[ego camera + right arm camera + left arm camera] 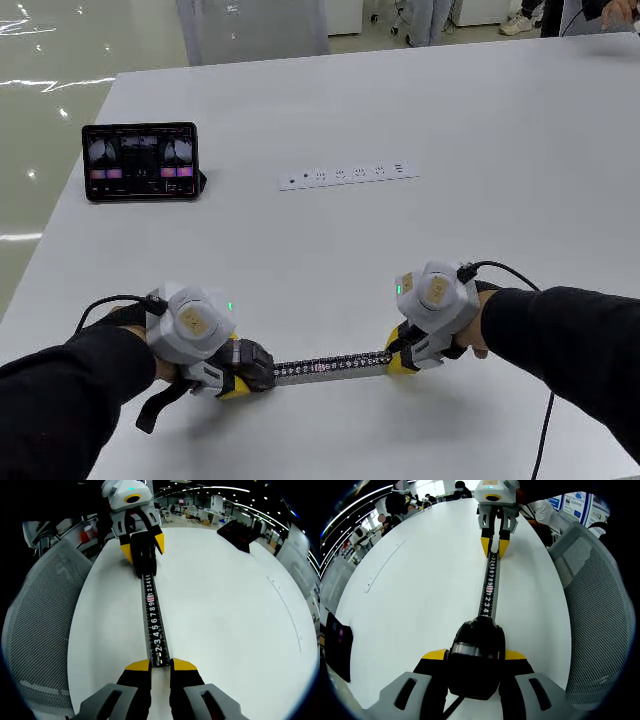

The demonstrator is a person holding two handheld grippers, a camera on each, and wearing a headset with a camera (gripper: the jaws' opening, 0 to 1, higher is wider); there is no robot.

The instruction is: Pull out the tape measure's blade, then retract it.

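Tape measure (252,365) work sits close to the near edge of the white table (420,120), toward its left end. The left gripper (475,656) has its jaws clamped around the black case. The right gripper (160,666) pinches the tip of the blade (332,366) between its yellow-tipped jaws. A short stretch of numbered blade runs straight between the two, low over the table. A tablet (140,160) stands near the left edge and a power strip (345,175) lies mid-table, both well apart from the work.

The step in hand looks like the pull-out, with the blade only partly drawn. Next, the right gripper likely needs to draw further away along the near edge, then ease back toward the case so the blade retracts without snapping.
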